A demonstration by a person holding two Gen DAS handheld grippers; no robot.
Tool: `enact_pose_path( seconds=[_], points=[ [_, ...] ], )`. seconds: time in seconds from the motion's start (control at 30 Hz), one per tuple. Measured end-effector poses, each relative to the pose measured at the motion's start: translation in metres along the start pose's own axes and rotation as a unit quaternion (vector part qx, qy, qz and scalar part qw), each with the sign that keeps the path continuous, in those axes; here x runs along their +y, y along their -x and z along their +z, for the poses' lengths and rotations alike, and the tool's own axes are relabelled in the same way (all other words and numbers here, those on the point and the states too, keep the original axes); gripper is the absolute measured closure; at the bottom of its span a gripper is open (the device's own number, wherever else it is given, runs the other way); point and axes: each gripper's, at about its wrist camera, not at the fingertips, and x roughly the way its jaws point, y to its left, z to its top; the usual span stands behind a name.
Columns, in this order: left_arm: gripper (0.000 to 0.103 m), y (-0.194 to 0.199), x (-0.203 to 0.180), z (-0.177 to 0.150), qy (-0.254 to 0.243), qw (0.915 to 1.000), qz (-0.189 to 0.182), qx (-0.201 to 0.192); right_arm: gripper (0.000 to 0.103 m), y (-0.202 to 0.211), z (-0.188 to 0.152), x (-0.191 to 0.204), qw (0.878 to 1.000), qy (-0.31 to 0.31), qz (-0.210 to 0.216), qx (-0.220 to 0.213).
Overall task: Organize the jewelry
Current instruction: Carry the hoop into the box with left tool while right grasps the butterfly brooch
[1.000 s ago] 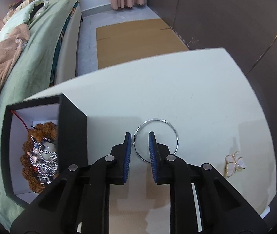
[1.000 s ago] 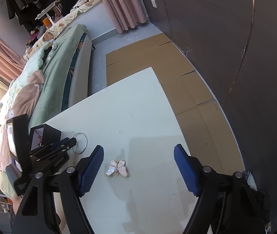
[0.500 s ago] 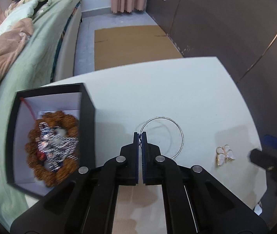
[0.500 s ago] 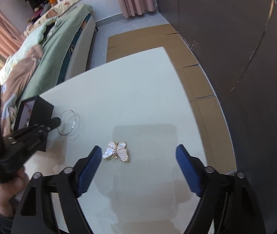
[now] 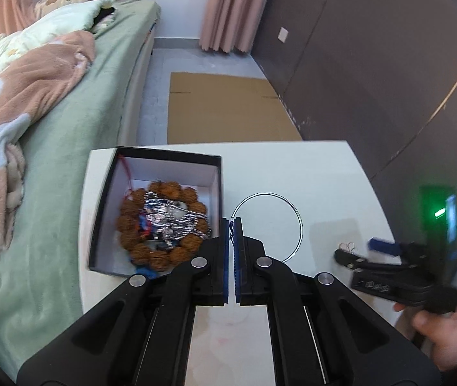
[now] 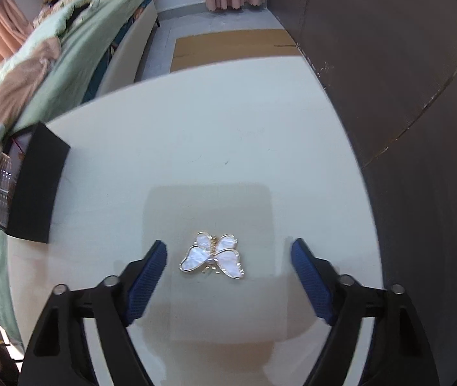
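Observation:
My left gripper (image 5: pixel 232 225) is shut on the thin silver hoop bangle (image 5: pixel 296 218) and holds it above the white table, just right of the open black jewelry box (image 5: pixel 161 156). The box holds a brown bead bracelet (image 5: pixel 190 206) and silver chains. It shows at the left of the right wrist view (image 6: pixel 35 186). My right gripper (image 6: pixel 228 254) is open and low over the table, with its fingers either side of the white and gold butterfly clip (image 6: pixel 214 255). The right gripper also shows in the left wrist view (image 5: pixel 370 251).
The white table (image 6: pixel 228 128) stands between a green-covered bed (image 5: pixel 51 128) on the left and a dark wall (image 5: pixel 389 80) on the right. Flat cardboard (image 5: pixel 225 109) lies on the floor beyond the table.
My left gripper shut on the hoop bangle, lifted it and moved toward the box. My right gripper moved forward and down until the butterfly clip lay between its open fingers.

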Motion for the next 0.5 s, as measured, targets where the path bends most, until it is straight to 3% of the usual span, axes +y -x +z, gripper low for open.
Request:
enact_pose_path(
  seconds=[0.07, 0.17, 0.23, 0.5],
  points=[
    [0.099, 0.006, 0.007, 0.002, 0.006, 0.9999, -0.004, -0.007, 0.040, -0.003, -0.001, 0.011, 0.999, 0.019, -0.030, 0.001],
    [0.099, 0.013, 0.016, 0.004, 0.013, 0.9998, -0.007, -0.015, 0.061, 0.000, -0.001, 0.017, 0.999, 0.024, -0.024, -0.003],
    [0.099, 0.017, 0.020, 0.004, 0.017, 0.9997, -0.008, -0.018, 0.069, 0.002, -0.001, 0.017, 0.999, 0.025, -0.020, -0.003],
    [0.099, 0.027, 0.045, 0.009, 0.041, 0.9987, -0.010, -0.030, 0.069, 0.013, -0.002, 0.007, 1.000, -0.002, 0.026, -0.011]
  ],
)
